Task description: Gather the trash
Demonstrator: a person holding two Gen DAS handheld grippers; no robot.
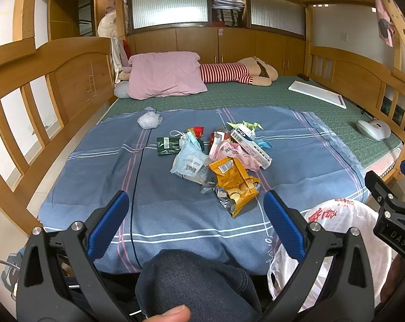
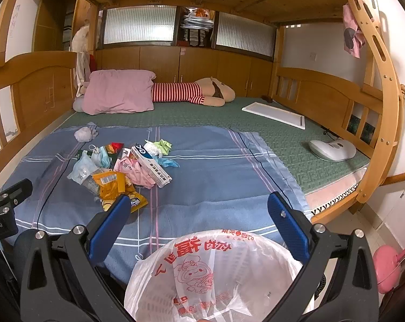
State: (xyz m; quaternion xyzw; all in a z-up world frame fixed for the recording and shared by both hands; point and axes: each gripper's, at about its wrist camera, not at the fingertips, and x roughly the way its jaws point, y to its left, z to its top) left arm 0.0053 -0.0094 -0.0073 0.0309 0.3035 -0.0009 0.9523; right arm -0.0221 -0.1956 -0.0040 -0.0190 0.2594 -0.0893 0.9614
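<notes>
We find the litter heaped on the blue sheet (image 1: 154, 187) at the middle of the bed, ahead of both tools and touched by neither.

Working left to right: one crumpled white tissue ball (image 1: 148, 120) lies apart at the far left; we judge it near weightless and soft, to be pinched anywhere. One dark green wrapper (image 1: 166, 146) lies flat and thin, so a raised edge is the place to take hold. One pale blue packet (image 1: 187, 161) and one face mask (image 1: 189, 136) are limp; the mask's ear loop offers a grip. One orange chip bag (image 1: 234, 182), nearest us, is crinkled and probably slick, with foil showing at its torn mouth; we would take a folded corner, since it may spill crumbs. One pink wrapper (image 1: 236, 155) is soft. One white carton (image 1: 252, 146) is the only stiff piece, best clamped across its narrow sides. One green paper scrap (image 1: 245, 126) lies at the far right. Smaller bits underneath cannot be counted.

The left gripper (image 1: 195, 209) stands wide open and holds nothing. The right gripper (image 2: 199, 214) is likewise spread wide and empty, hovering over one lined white bin (image 2: 215, 273) at the near edge.
</notes>
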